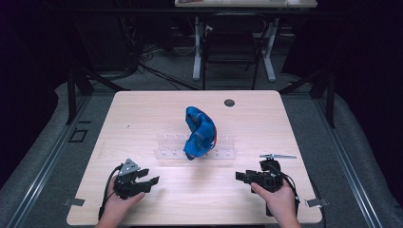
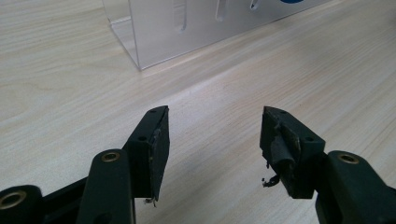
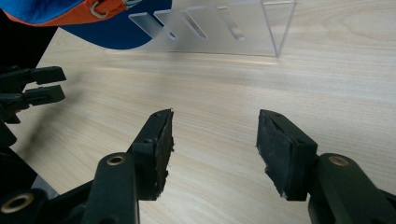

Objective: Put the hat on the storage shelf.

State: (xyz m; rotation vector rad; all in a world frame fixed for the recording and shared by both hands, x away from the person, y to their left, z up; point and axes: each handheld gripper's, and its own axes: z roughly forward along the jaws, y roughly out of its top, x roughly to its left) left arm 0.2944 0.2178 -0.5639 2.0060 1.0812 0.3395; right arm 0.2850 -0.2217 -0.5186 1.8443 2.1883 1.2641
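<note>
While resting low over the near edge of the wooden table [image 1: 142, 114], held apart from each other at either side. Left gripper [image 1: 147, 183] near the front left, gripped by a hand [image 1: 119, 202], grey three-cornered plate [image 1: 129, 167] on top, jaws spread wide with nothing between them. Seen along its own jaws in the left gripper view [image 2: 215, 135]: bare wood grain in the gap, worn pads [image 2: 161, 149], a frayed bit hanging off the right one. Right gripper [image 1: 240, 176] near the front right, held by the other hand [image 1: 280, 202], jaws likewise spread and empty, pointing toward the table's middle. Seen in its own view [image 3: 215, 135]: gap over bare wood, rough-edged black pads [image 3: 275, 149], with the left gripper's jaws showing at the far left edge [image 3: 37, 84].

Between and beyond the two, near the table's centre, a clear plastic rack [image 1: 223, 153] with slots, lying long-side across. Draped over its middle, a blue cap [image 1: 199, 133] with orange trim, standing up tall and curled; brim and a metal ring on the orange part visible at the top left of the right gripper view [image 3: 93, 14]. Rack corner and slots close ahead in the left gripper view [image 2: 187, 28].

Just beyond the right gripper, a slim grey metal piece [image 1: 278, 156] lying flat on the wood; what it is, cannot tell. Farther back, a small dark round disc [image 1: 229, 102] set in the tabletop near the far edge.
</note>
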